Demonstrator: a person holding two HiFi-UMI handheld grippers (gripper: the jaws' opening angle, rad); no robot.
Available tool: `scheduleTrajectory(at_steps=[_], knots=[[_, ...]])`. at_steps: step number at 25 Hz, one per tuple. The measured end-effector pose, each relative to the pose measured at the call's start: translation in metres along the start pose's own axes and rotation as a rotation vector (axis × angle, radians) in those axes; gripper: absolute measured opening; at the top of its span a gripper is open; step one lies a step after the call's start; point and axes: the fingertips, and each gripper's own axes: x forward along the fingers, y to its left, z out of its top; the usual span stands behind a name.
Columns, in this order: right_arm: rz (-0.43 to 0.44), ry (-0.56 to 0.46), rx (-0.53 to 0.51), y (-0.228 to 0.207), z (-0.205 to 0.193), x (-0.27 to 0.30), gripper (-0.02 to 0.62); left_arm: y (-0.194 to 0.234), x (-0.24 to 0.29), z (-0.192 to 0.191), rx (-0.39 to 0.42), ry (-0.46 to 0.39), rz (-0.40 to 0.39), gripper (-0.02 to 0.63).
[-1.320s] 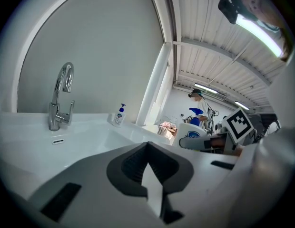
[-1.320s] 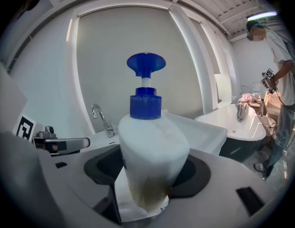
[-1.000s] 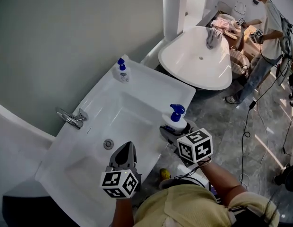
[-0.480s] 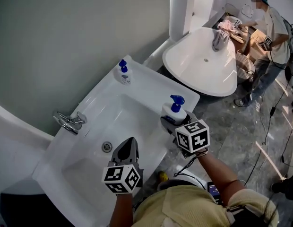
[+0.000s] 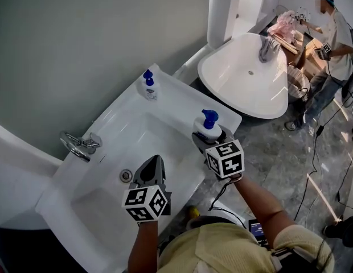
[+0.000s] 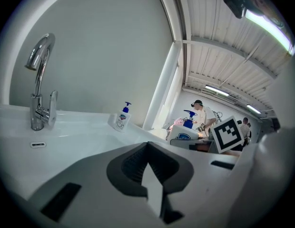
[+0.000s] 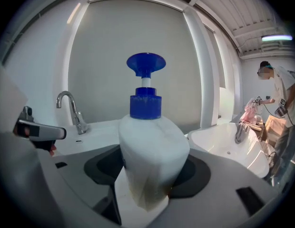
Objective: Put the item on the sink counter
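Observation:
A white pump bottle point(image 5: 208, 131) with a blue pump head point(image 7: 146, 87) stands upright in my right gripper point(image 5: 205, 140), which is shut on it over the front right part of the white sink counter point(image 5: 219, 114). The same bottle point(image 6: 184, 133) shows at the right of the left gripper view. My left gripper point(image 5: 151, 175) hovers over the basin with its jaws shut and nothing between them. A second, smaller pump bottle point(image 5: 148, 86) stands at the counter's back corner point(image 6: 121, 120).
A chrome tap point(image 5: 78, 144) rises at the basin's back edge, and the drain point(image 5: 126, 176) lies below my left gripper. A white bathtub point(image 5: 245, 78) stands beyond the counter. A person point(image 5: 333, 36) with grippers works near it. Cables run over the grey floor point(image 5: 302, 152).
My right gripper has carried the pump bottle up and a little left, further in over the counter. The left gripper has stayed about where it was over the basin.

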Motion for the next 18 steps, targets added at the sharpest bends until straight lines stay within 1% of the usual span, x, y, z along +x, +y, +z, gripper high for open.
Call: scheduleTrajectory(at_steps=[4, 12, 15, 18], knots=[[-0.024, -0.02, -0.051, -0.007, 0.004, 0.015, 0.295, 0.001, 0.004, 0.003, -0.003, -0.024, 0.022, 0.029], [-0.06, -0.036, -0.077, -0.018, 0.002, 0.037, 0.295, 0.001, 0.01, 0.007, 0.026, -0.046, 0.039, 0.029], [-0.061, -0.034, -0.118, -0.016, 0.002, 0.044, 0.295, 0.003, 0.01, 0.005, 0.025, -0.043, 0.041, 0.029], [-0.049, -0.026, -0.133, -0.013, -0.001, 0.047, 0.295, 0.003, 0.009, 0.003, 0.023, -0.039, 0.036, 0.029]])
